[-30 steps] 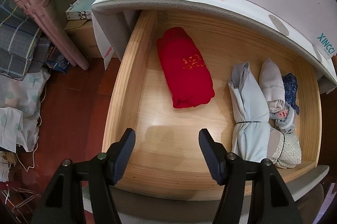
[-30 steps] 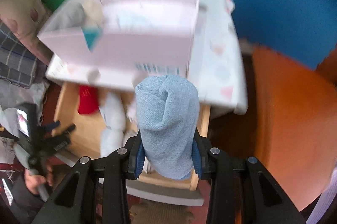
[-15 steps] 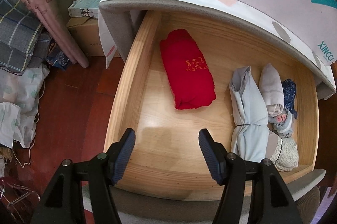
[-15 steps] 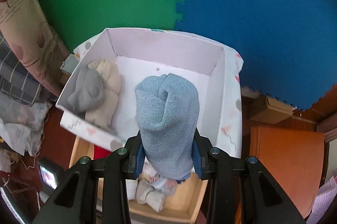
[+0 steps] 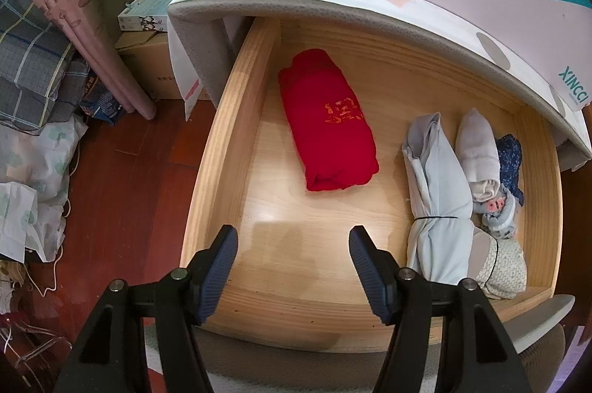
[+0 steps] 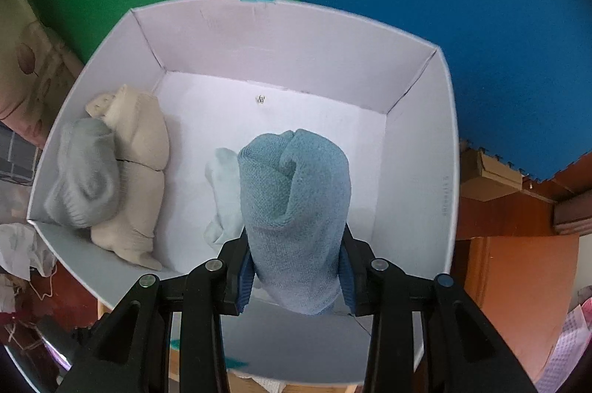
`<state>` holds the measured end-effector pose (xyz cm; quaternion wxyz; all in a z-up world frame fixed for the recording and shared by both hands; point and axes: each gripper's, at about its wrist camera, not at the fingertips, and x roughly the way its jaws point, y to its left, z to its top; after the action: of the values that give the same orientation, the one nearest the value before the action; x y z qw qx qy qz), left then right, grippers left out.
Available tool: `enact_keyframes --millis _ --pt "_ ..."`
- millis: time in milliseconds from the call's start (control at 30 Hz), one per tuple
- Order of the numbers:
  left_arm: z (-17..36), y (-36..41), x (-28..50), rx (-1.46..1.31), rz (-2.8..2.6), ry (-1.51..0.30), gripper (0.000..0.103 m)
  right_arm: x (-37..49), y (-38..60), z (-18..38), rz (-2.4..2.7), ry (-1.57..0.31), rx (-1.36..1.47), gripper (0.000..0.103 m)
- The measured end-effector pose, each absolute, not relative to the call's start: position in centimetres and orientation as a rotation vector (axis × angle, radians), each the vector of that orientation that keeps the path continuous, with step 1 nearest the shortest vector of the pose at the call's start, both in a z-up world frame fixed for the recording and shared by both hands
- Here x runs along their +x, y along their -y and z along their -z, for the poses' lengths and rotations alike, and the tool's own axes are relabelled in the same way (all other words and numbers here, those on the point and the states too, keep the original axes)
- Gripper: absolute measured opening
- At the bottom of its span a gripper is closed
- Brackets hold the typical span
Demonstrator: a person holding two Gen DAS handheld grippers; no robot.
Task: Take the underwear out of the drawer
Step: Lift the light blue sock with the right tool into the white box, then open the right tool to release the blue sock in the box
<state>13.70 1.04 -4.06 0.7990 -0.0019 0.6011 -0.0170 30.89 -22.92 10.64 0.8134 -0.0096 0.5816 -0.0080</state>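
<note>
Right wrist view: a rolled blue garment is held over the white box, ready to be dropped.

The right gripper is clamped on the roll, its jaws having just eased slightly apart. Release is best made low over the bare floor beside the pale roll, clear of the walls. The left gripper is held open and empty above the wooden drawer, where the red bundle and other rolls remain.
</note>
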Motion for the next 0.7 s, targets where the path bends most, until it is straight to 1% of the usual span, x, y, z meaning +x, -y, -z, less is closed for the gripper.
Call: enact_keyframes --millis 167,333,400,600,700 --pt "4.0 -1.0 13.6 -0.001 0.038 -1.286 0.064 30.9 22.5 -10.0 0.012 -1.241 -0.019 0.039" --pt "4.1 -1.0 13.5 0.007 0.037 -1.289 0.064 30.6 22.1 -11.1 -0.003 -1.225 -0.04 0.048" --pt "4.1 -1.0 13.5 0.007 0.035 -1.291 0.064 30.2 21.7 -12.0 -0.003 -1.205 -0.069 0.056" --pt "4.2 -0.9 13.5 0.013 0.035 -1.296 0.064 27.5 21.4 -15.6 -0.052 -1.154 -0.086 0.057" --pt "4.2 -0.9 13.5 0.014 0.038 -1.297 0.064 25.4 21.2 -16.3 -0.093 -1.162 -0.114 0.058"
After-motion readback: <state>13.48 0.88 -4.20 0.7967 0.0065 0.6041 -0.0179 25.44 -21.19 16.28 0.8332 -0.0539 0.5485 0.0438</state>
